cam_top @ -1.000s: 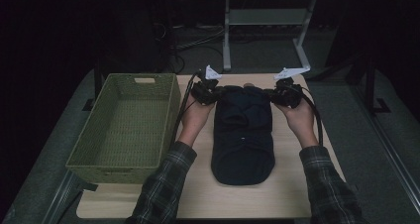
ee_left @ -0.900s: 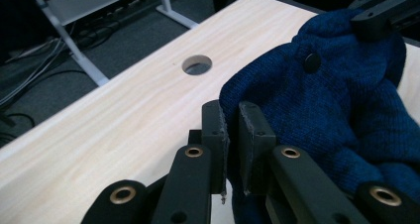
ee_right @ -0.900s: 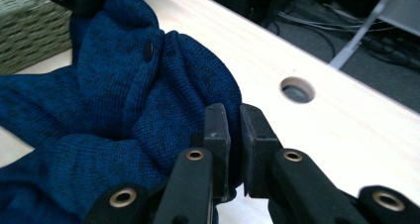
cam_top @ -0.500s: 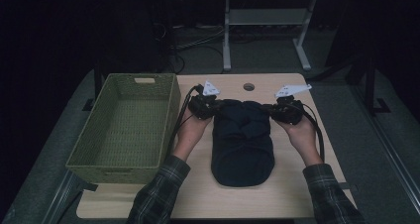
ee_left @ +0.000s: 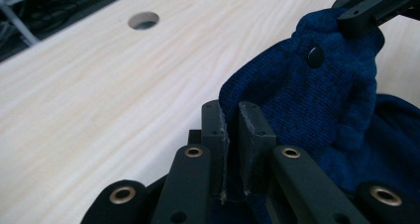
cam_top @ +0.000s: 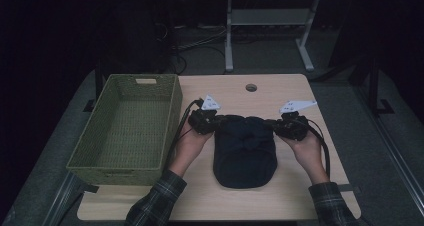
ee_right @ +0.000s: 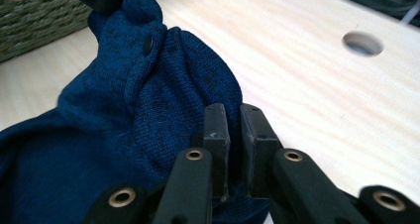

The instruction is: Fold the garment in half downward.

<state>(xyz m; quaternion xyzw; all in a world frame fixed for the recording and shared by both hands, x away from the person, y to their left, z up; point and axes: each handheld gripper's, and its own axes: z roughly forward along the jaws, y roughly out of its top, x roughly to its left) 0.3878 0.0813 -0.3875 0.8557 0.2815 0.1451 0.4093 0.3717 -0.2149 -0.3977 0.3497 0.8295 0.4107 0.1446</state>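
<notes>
- Dark blue knitted garment [cam_top: 245, 151]: lies folded at the centre of the pale wooden table [cam_top: 260, 93], in the lower middle of the high view.
- Left gripper [ee_left: 233, 130]: jaws nearly closed, pinching the garment's upper left corner.
- Right gripper [ee_right: 235, 130]: jaws nearly closed, pinching the upper right corner.
- Small dark button [ee_left: 315, 57]: on the raised knit between both grippers.
- Green woven rectangular basket [cam_top: 127, 126]: left of frame, just beside the garment.
- Round hole in the tabletop [cam_top: 251, 87]: above the garment.
</notes>
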